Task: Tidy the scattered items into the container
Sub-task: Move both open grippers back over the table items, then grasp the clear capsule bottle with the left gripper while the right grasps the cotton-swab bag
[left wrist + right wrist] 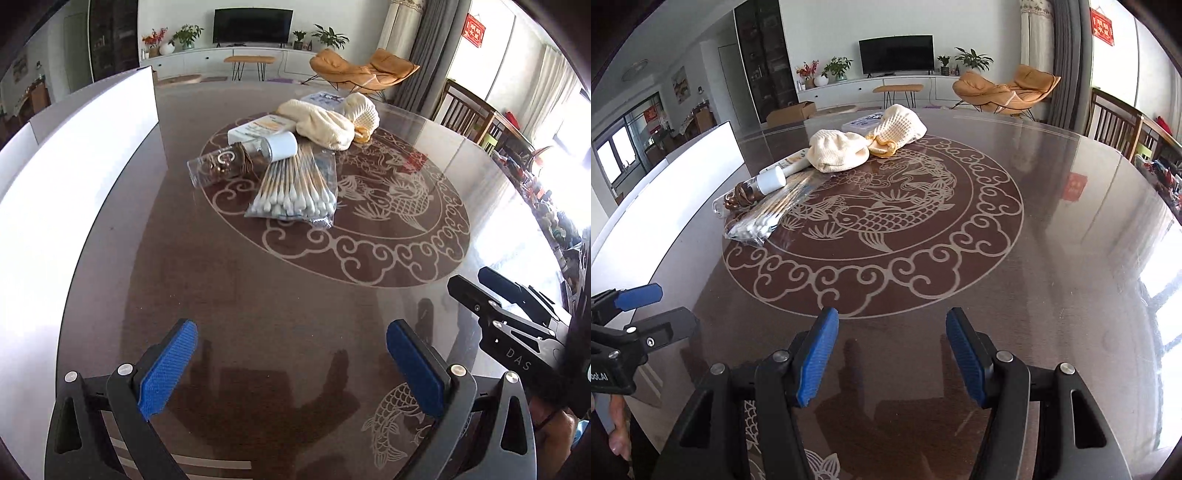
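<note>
Glass bottle (236,159) lies touching cotton swabs (295,190) (bagged); both tools (291,363) (888,356) gape empty.

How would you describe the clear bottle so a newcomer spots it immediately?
On the dark table, find the pile on its carved dragon medallion. The clear bottle lies on its side at the pile's left edge, beside the bagged cotton swabs: transparent, white-capped, brown contents.

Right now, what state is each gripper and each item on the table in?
left gripper: open, empty, above the table.
right gripper: open, empty.
clear bottle: lying on its side, white cap on.
cotton swab bag: lying flat, partly under the bottle.
white tube: lying down.
cream cloth: bunched in a heap.
white container: beside the pile; inside hidden.
</note>
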A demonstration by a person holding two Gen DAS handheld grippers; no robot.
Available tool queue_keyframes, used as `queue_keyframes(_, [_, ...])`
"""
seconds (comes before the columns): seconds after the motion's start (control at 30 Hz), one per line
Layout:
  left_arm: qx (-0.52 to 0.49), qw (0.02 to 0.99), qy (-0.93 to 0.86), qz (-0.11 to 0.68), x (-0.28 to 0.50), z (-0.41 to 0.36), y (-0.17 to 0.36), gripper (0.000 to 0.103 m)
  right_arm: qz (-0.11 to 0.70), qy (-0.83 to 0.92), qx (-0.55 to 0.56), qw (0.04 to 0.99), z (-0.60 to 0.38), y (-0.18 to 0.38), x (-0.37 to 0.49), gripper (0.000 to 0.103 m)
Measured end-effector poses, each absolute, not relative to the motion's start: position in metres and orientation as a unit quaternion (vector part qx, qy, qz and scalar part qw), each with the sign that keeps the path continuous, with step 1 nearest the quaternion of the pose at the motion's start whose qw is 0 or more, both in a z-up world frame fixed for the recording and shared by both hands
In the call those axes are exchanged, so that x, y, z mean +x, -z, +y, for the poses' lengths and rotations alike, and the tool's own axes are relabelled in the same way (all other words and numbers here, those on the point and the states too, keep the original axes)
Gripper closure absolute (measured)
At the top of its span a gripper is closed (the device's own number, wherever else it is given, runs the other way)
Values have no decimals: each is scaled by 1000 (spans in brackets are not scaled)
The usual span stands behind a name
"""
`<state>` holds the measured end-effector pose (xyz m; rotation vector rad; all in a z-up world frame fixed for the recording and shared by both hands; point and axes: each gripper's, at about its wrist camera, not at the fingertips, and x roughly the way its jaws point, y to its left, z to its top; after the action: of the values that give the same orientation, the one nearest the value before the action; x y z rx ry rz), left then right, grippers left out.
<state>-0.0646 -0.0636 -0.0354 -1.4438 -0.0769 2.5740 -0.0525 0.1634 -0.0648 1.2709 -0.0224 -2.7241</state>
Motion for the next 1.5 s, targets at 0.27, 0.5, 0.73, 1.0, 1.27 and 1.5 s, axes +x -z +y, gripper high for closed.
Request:
queue_keyframes(0.27, [-494,66,-867,9,-62,-59,53,0,20,902,425,69,152,73,-51,41])
queue_keyframes(0.5, [-498,60,-864,37,-53,-56,58,0,-22,893,431,128,138,61,-76,41])
queue_keyframes(0.73, [-492,40,-869,26,-38,-70,59,0,-28,875,440,198,62,43,-162,41])
queue_keyframes(1.0, [-484,39,-874,24,-26,-85,58,0,45,869,476,124,27,67,-190,39])
queue_keyframes(1.27, [-499,69,-862,46,-45,-85,53,0,-15,877,474,78,138,68,-154,38])
queue_keyframes(1.5, [-450,137,-871,141,-121,-65,13,0,1,891,439,117,155,70,-132,38])
